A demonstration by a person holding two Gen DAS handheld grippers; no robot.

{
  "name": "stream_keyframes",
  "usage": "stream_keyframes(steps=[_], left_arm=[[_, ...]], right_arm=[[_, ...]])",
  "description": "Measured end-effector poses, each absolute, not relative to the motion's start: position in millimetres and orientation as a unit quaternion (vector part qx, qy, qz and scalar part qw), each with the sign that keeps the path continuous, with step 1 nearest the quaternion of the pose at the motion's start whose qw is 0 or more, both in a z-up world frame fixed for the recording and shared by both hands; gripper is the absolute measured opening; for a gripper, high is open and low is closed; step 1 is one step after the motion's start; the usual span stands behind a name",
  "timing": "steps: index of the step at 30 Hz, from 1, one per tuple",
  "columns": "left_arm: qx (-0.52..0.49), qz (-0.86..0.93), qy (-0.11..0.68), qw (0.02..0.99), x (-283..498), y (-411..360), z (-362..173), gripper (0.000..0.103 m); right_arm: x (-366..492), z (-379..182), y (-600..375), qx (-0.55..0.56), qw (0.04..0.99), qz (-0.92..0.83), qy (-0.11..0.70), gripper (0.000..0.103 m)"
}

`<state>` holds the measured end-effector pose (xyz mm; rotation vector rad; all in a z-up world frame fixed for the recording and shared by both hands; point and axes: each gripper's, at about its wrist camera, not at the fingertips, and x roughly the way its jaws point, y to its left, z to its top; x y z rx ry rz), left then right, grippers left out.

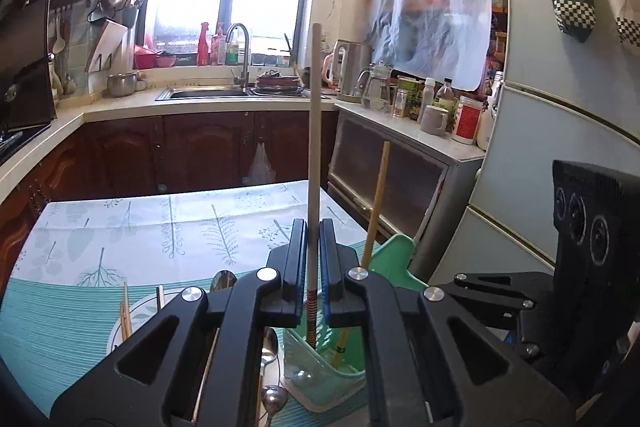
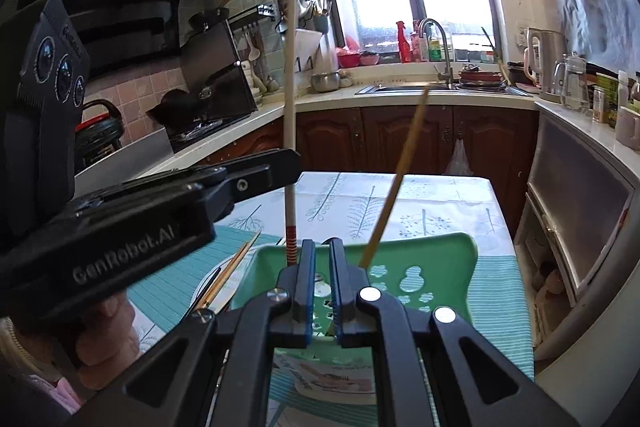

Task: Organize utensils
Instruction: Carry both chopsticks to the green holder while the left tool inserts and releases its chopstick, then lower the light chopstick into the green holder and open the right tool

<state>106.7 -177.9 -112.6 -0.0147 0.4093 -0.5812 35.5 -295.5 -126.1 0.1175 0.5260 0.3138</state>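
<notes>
My left gripper (image 1: 313, 227) is shut on a long white-handled utensil (image 1: 314, 147) with red stripes near its lower end. It stands upright with its lower end inside the green utensil basket (image 1: 332, 379). A bamboo chopstick (image 1: 378, 203) leans in the basket. In the right wrist view the utensil (image 2: 289, 107) rises from the green basket (image 2: 440, 267), held by the left gripper (image 2: 280, 167); the chopstick (image 2: 396, 183) leans right. My right gripper (image 2: 322, 247) is nearly closed and empty above the basket.
A plate (image 1: 138, 311) with chopsticks (image 1: 126, 311) and spoons (image 1: 224, 281) lies left of the basket on a teal mat (image 1: 52, 327). The table (image 1: 160, 219) has a leaf-pattern cloth. Cabinets, sink (image 1: 208, 93) and fridge (image 1: 560, 147) surround it.
</notes>
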Motion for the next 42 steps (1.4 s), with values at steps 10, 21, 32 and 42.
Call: stream_keyframes(steps=[10,21,32,42], left_arm=[[-0.064,-0.275,0.224,0.933,108.0,-161.1,-127.2,0.004],[-0.044,-0.268,0.269,0.924,101.6,-154.7,-130.2,0.039],[-0.089,-0.29,0.305,0.903,132.3,-128.8,-115.1,0.042],[-0.039,-0.351,0.304,0.885,157.1,-169.4,-110.6,0.042]], right_arm=[[24.2,-128.8,-298.3,0.067,0.948,0.147,0.274,0.007],[27.4,-123.4,-307.6,0.099,0.947,0.115,0.283,0.018],[61.4,-117.3,-325.9,0.14,0.943,0.094,0.288,0.041],[86.1,-121.7,-324.0,0.142,0.938,0.107,0.297,0.016]])
